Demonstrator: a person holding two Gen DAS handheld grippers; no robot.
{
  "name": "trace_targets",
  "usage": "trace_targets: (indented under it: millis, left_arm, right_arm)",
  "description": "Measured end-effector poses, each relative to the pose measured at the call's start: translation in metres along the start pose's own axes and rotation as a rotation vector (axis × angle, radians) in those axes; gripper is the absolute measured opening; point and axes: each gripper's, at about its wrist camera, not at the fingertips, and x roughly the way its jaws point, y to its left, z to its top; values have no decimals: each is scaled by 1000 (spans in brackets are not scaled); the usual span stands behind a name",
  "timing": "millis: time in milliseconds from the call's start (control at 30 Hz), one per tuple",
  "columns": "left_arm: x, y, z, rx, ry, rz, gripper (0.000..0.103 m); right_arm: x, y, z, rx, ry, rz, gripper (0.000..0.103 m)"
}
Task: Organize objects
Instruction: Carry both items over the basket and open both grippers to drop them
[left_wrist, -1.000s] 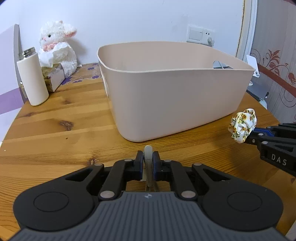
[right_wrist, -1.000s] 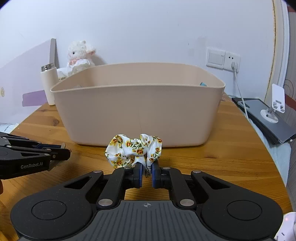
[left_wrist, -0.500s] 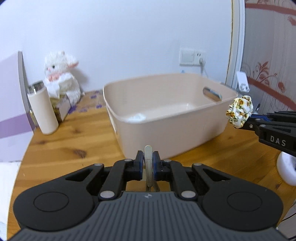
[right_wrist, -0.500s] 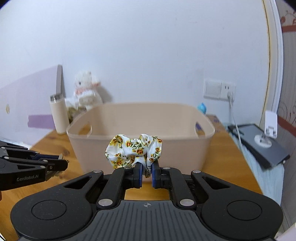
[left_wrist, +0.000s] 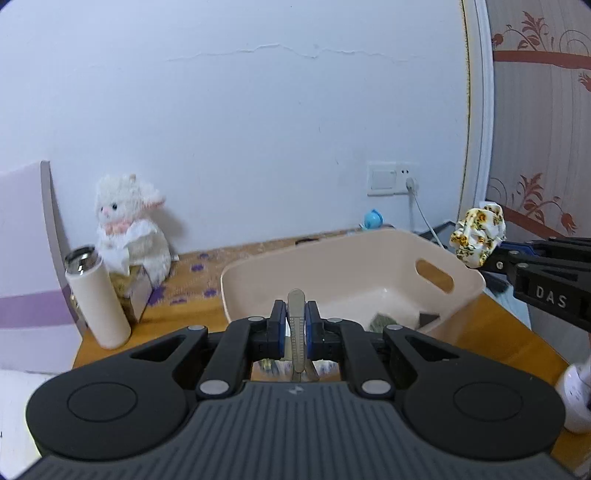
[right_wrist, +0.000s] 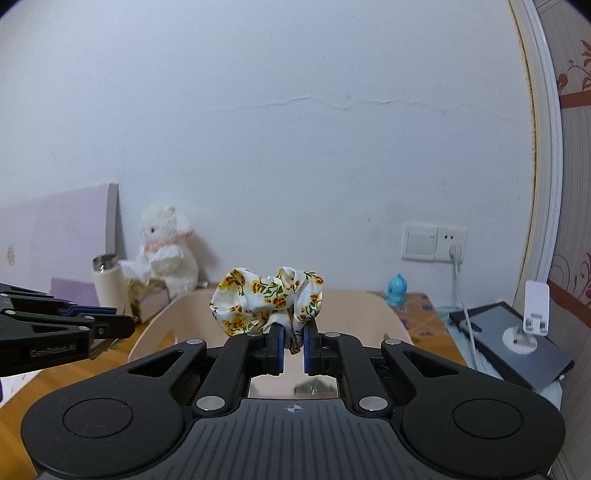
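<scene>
My left gripper (left_wrist: 295, 325) is shut on a thin beige-grey ridged tool (left_wrist: 296, 314) and holds it up above the near rim of the beige bin (left_wrist: 369, 258). My right gripper (right_wrist: 293, 343) is shut on a floral scrunchie (right_wrist: 267, 301) and holds it above the bin (right_wrist: 384, 314). In the left wrist view the scrunchie (left_wrist: 478, 234) hangs over the bin's right end. Small dark items (left_wrist: 382, 321) lie on the bin floor.
A white bottle (left_wrist: 98, 299), a tissue box (left_wrist: 135, 291) and a plush lamb (left_wrist: 129, 229) stand at the left on the wooden table (left_wrist: 177, 317). A blue toy (right_wrist: 397, 290), a socket with a cable (right_wrist: 456, 254) and a tablet with a phone stand (right_wrist: 517, 339) are at the right.
Both grippers have risen well above the table and moved towards the bin, each still holding its object. The bin's inside now shows from above.
</scene>
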Motion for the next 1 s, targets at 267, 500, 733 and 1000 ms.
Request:
trace_targets:
  millis: [267, 500, 733, 1000]
  left_arm:
    - [59, 3, 21, -4, 56, 1, 12]
    - [115, -4, 7, 26, 184, 14, 12]
    - [146, -13, -9, 86, 298, 32, 12]
    - [156, -9, -8, 77, 354, 44, 14]
  right_arm:
    - [39, -3, 17, 1, 0, -43, 9]
    - [86, -8, 10, -31, 103, -75, 9]
    - [130, -8, -12, -92, 257, -98, 9]
    - [148, -10, -31, -72, 376, -95, 35]
